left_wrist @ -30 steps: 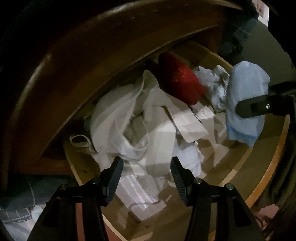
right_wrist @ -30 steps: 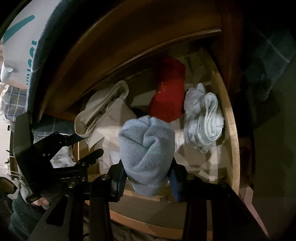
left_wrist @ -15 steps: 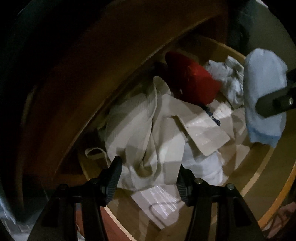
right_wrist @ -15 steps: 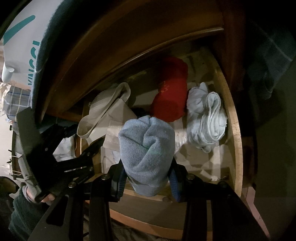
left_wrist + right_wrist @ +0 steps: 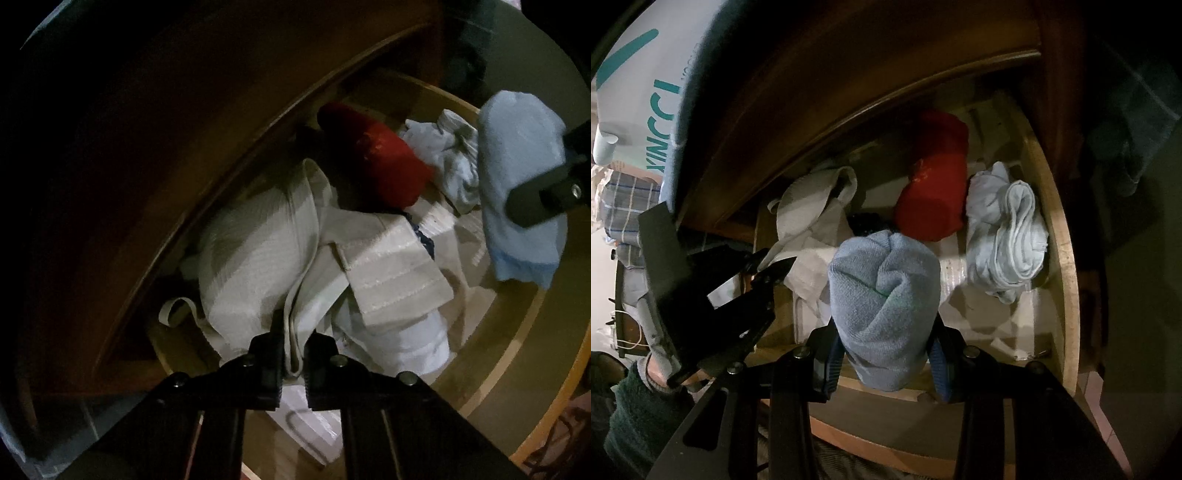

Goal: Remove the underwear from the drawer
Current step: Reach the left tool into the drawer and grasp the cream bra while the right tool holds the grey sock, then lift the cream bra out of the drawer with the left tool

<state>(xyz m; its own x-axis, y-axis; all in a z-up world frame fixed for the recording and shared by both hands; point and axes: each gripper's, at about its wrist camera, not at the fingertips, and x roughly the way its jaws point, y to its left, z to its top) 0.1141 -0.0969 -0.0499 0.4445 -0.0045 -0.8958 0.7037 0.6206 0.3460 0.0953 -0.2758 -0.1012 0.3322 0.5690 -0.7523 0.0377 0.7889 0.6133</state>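
An open wooden drawer (image 5: 528, 373) (image 5: 1060, 236) holds crumpled clothes. My left gripper (image 5: 293, 354) is shut on a fold of the beige ribbed underwear (image 5: 258, 258) at the drawer's near left; the cloth shows pinched between its fingers. That same beige piece (image 5: 812, 206) lies left of centre in the right wrist view, with the left gripper (image 5: 775, 266) on its near edge. My right gripper (image 5: 884, 354) is shut on a rolled light blue garment (image 5: 886, 306) (image 5: 517, 184), held above the drawer's front edge.
A red rolled garment (image 5: 376, 162) (image 5: 934, 184) lies at the back of the drawer, a pale grey bundle (image 5: 1008, 236) (image 5: 447, 158) at its right side. The dark cabinet front (image 5: 147, 129) overhangs the drawer. A hand in a green sleeve (image 5: 635, 410) holds the left gripper.
The left gripper's jaws, open around the beige underwear before, have come together on a fold of it. The right gripper and its blue garment have stayed put.
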